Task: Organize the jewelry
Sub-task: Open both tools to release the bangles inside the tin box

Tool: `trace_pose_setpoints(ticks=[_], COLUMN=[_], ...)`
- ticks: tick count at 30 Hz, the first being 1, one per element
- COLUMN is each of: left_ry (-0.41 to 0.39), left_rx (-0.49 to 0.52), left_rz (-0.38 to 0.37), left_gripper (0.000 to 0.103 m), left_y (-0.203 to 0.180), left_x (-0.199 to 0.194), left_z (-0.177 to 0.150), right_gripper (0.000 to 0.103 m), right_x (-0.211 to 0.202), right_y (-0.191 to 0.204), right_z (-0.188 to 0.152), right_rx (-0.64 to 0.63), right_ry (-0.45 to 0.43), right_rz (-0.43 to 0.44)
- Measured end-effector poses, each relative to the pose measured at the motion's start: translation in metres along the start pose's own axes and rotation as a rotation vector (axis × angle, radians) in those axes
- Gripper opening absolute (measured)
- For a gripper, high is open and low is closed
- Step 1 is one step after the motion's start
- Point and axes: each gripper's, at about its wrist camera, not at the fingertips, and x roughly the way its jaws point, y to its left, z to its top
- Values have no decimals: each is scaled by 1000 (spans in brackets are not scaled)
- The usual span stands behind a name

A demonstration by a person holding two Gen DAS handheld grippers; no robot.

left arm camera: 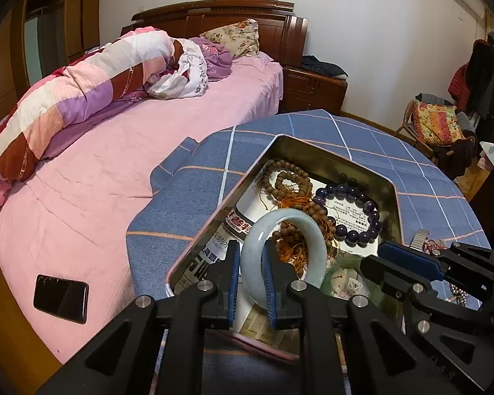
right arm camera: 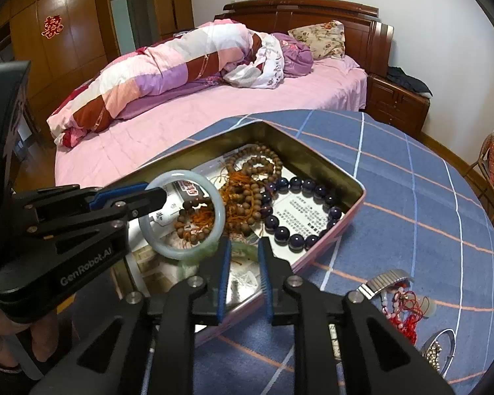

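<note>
My left gripper (left arm camera: 251, 253) is shut on a pale jade bangle (left arm camera: 291, 222) and holds it upright over the near end of an open metal tin (left arm camera: 316, 146). The right wrist view shows the same bangle (right arm camera: 219, 210) pinched by the left gripper (right arm camera: 154, 194). In the tin lie brown wooden bead strands with orange tassels (left arm camera: 289, 184), a dark purple bead bracelet (left arm camera: 355, 212) and printed paper. My right gripper (right arm camera: 243, 250) is open and empty, just over the tin's near edge, above a greenish piece (right arm camera: 243, 251). It also shows in the left wrist view (left arm camera: 378, 256).
The tin sits on a blue checked cloth (right arm camera: 411, 197). To its right lie a metal watch band (right arm camera: 383, 279), red-string jewelry (right arm camera: 405, 309) and a rhinestone piece (right arm camera: 439, 352). A pink bed (left arm camera: 115, 164) with a phone (left arm camera: 61, 298) lies beyond.
</note>
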Motion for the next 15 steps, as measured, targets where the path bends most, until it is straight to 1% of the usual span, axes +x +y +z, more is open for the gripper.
trace_pose_setpoints(ticks=[1,2,3,4,5,7,9,12,15], left_ry=[-7,-13,-19,-29,-39,-58,-66,-69,-74], left_rx=[-5,-7,-7,-12,-20,-26,-24,-17,-2], left_rz=[-2,-5,-2,6,-10,-12,-19,-26,-28], left_gripper=[20,31,38,49,55,60,60,60,60], left_y=[0,0,0,0,0,1,-1,-6,-14], left_x=[-1,-3,-5,-7,-10,-15,-17,-20,-25], left_z=[1,2,2,2,3,3,4,3,2], right_gripper=[35,49,59,60,60,60,63,63,64], right_x=[-1,-4,-7,-10,-13,-19,-27,-40,-57], right_y=[0,-1,-1,-1,-2,-5,-14,-26,-39], right_z=[0,0,0,1,1,0,-1,-2,-9], right_rx=[6,12,18,21,22,31,62,103,117], right_ry=[-6,-15,-25,-33,-38,-42,-55,-71,-85], right_rz=[7,18,25,17,10,21,16,20,-4])
